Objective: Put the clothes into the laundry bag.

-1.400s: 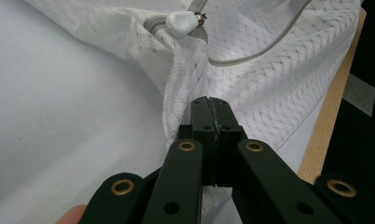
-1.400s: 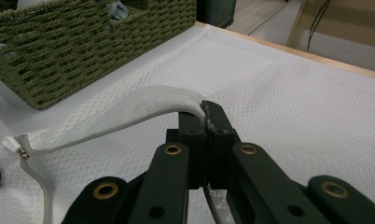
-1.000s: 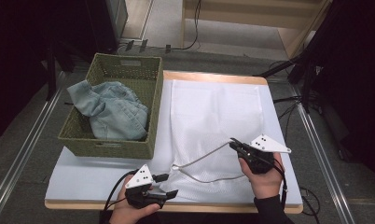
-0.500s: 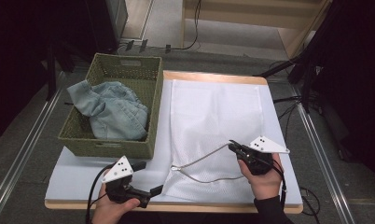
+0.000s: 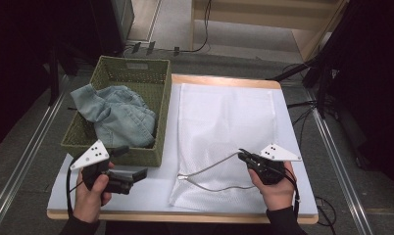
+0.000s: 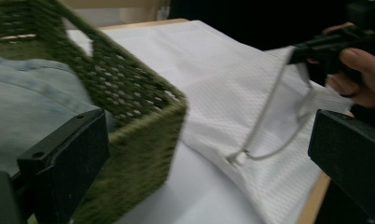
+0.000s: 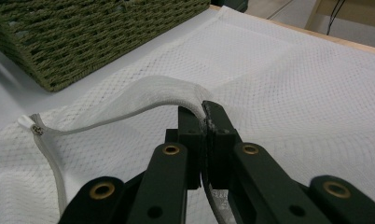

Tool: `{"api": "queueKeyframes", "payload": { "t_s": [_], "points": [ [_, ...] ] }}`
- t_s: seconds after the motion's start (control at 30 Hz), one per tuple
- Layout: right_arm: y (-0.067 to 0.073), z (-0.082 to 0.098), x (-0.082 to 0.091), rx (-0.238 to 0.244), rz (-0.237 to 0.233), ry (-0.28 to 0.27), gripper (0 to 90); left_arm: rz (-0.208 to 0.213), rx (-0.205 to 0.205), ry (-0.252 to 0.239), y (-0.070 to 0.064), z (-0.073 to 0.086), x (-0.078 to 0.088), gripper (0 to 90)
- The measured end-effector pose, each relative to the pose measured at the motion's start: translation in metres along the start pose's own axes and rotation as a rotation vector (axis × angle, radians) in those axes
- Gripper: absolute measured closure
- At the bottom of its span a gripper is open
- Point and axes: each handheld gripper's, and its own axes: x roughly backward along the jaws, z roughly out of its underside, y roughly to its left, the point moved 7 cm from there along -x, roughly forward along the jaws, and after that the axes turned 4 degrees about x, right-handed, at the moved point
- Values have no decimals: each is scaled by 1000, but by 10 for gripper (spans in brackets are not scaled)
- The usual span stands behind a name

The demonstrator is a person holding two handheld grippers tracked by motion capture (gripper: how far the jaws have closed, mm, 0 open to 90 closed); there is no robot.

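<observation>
Now, at the left, the left tool (image 5: pixel 136 175) is hanging wide open and empty by the green woven basket (image 5: pixel 158 139) holding the crumpled blue denim garment (image 5: pixel 119 115); it should grasp that denim deeply, while the right tool (image 5: pixel 245 157), clamped on its rim, is lifting the white mesh zip bag's (image 5: pixel 224 117) mouth open on the worktop (image 5: pixel 219 79).

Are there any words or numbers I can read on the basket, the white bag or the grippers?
No, there is nothing to read: the green basket, the white mesh bag, the jeans and both grey gripper plates carry no words, numbers or signs. The plates bear only small dark holes.
</observation>
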Motion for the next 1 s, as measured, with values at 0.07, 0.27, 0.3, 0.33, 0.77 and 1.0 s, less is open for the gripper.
{"api": "queueKeyframes", "payload": {
  "t_s": [0.07, 0.27, 0.3, 0.33, 0.77, 1.0],
  "points": [
    [0, 0, 0, 0, 0, -1, 875, -36, -5, 1, 9, -8, 2, 0],
    [0, -1, 0, -1, -7, -3, 876, -70, -12, -3, 32, -37, 4, 0],
    [0, 0, 0, -2, -8, -1, 875, -89, -15, -6, 36, -41, 4, 0],
    [0, 0, -1, -2, -7, -2, 876, -91, -14, -12, 39, -46, 4, 0],
    [0, 0, -1, 0, -13, -5, 875, -183, 3, -6, 90, -84, -16, 0],
    [-1, 1, -3, -2, -19, -1, 875, -247, 114, 79, 142, -85, -29, 0]
  ]
}}
